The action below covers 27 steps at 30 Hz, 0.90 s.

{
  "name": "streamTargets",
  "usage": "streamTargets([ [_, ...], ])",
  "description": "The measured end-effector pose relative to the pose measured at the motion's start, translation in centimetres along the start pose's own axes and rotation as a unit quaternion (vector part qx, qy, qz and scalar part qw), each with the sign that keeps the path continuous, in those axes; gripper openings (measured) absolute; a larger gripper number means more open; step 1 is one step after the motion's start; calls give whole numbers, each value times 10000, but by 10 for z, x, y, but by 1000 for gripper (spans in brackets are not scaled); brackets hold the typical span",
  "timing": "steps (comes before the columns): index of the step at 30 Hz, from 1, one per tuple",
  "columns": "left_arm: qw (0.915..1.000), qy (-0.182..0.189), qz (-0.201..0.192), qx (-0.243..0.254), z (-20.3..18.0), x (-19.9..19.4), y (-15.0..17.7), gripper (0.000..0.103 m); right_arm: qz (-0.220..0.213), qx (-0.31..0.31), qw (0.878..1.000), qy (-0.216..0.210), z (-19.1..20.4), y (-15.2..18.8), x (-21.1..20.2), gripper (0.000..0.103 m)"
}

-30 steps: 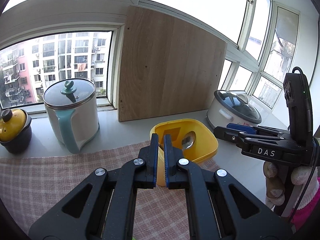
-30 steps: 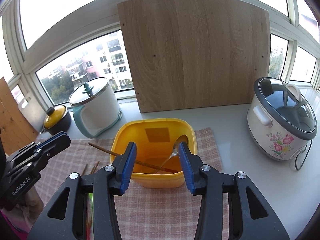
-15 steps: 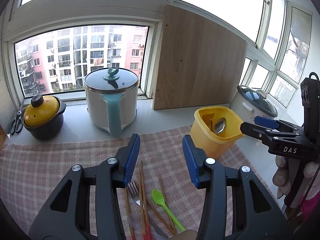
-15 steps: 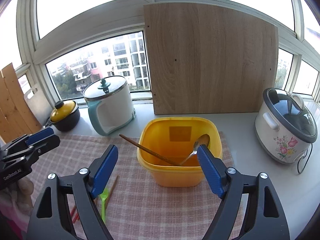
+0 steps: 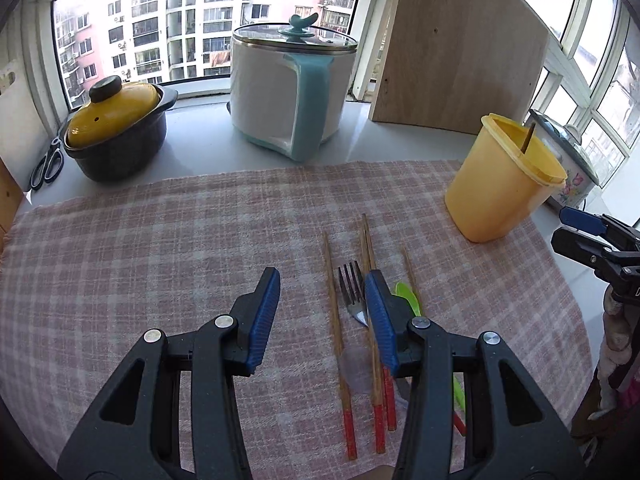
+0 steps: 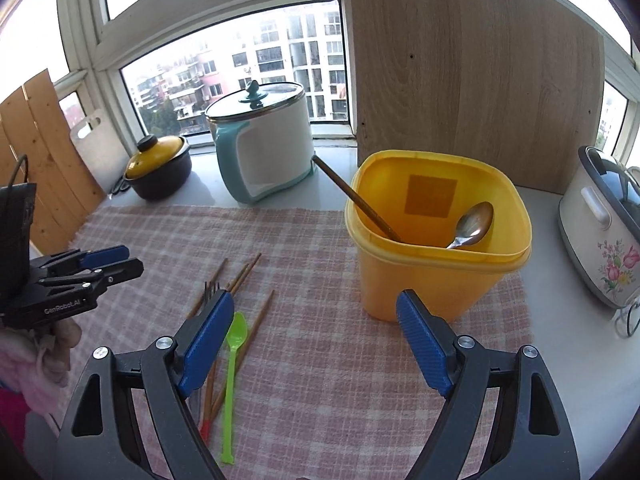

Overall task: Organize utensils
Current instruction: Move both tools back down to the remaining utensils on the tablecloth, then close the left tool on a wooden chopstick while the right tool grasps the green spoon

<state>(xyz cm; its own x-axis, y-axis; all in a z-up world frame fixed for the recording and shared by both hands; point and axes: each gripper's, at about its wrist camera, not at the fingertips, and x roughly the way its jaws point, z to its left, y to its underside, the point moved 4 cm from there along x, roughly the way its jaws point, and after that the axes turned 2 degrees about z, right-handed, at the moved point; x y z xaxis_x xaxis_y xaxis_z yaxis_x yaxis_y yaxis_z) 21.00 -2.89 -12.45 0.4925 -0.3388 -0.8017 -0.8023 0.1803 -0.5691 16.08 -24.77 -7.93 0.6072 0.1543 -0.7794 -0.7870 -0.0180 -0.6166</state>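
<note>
Left gripper [image 5: 322,304] jaws apart, empty. Chopsticks [image 5: 336,332] lie on cloth [image 5: 160,248] at five o'clock from bin [image 5: 500,184]: light, stiff, slippery; grip mid-shaft.

The black left gripper with blue pads [image 5: 322,312] and the matching black right gripper [image 6: 316,340] both hover, jaws spread wide.
</note>
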Motion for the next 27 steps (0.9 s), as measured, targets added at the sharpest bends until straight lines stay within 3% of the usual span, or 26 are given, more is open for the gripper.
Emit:
streamTargets([
  [4, 9995, 51, 306, -39, 7, 18, 14, 45, 291, -66, 9995, -88, 10, 16, 16, 83],
  [11, 9973, 174, 711, 40, 4, 44, 24, 32, 825, -298, 9959, -218, 29, 34, 45, 83],
  [19, 9945, 289, 988, 202, -8, 64, 29, 23, 1420, -365, 9882, -440, 44, 51, 75, 54],
  [27, 9940, 184, 1054, 224, -6, 77, 28, 20, 1701, -492, 9826, -563, 57, 59, 89, 38],
])
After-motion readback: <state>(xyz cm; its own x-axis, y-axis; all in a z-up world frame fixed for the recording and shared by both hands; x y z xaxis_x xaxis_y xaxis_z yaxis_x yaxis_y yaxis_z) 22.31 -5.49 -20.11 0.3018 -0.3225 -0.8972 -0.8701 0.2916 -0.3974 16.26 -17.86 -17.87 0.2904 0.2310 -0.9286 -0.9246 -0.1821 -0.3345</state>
